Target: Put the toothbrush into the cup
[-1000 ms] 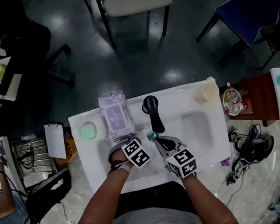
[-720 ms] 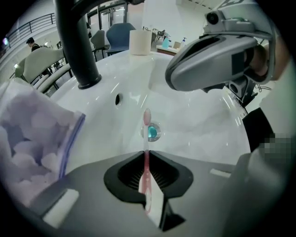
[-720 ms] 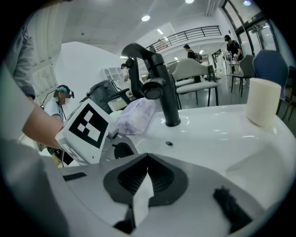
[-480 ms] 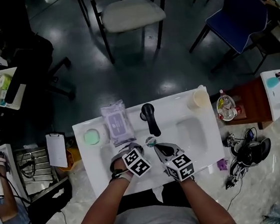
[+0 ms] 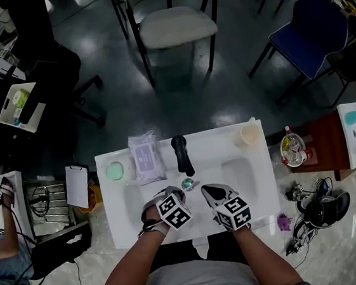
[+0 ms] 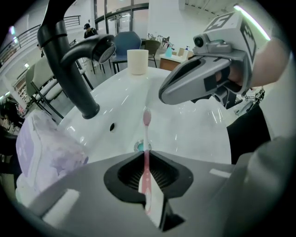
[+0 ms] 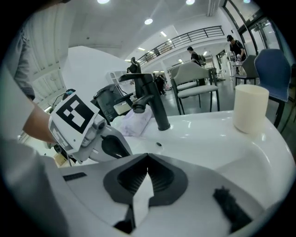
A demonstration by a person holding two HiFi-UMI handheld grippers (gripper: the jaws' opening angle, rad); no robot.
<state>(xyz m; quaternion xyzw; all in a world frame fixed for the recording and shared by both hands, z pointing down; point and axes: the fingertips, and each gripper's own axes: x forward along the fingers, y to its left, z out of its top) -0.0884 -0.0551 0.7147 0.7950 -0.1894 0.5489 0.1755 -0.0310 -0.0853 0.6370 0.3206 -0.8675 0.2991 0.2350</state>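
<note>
Left gripper (image 6: 146,159): jaws narrow, clamped on the handle of a pink toothbrush (image 6: 146,132). The brush head sticks out past the jaw tips over the basin (image 6: 189,132), in line with the drain (image 6: 140,147). The gripper points steeply down, at the near edge of the sink (image 5: 120,225), left of centre.

Right gripper (image 7: 147,162): jaws closed together, nothing between them. It sits just to the right of the left gripper at the same near edge, apart from it.

Cup (image 5: 250,135): cream, upright at the far right corner of the sink, well apart from the toothbrush.

Black faucet (image 5: 180,154): mid far edge, spout reaching toward the drain.

Wipes pack (image 5: 146,158): lies left of the faucet along the far edge. 1 green disc (image 5: 115,171) lies near the far left corner, beside the pack.

2 chairs (image 5: 174,27) stand on the floor beyond the sink.
</note>
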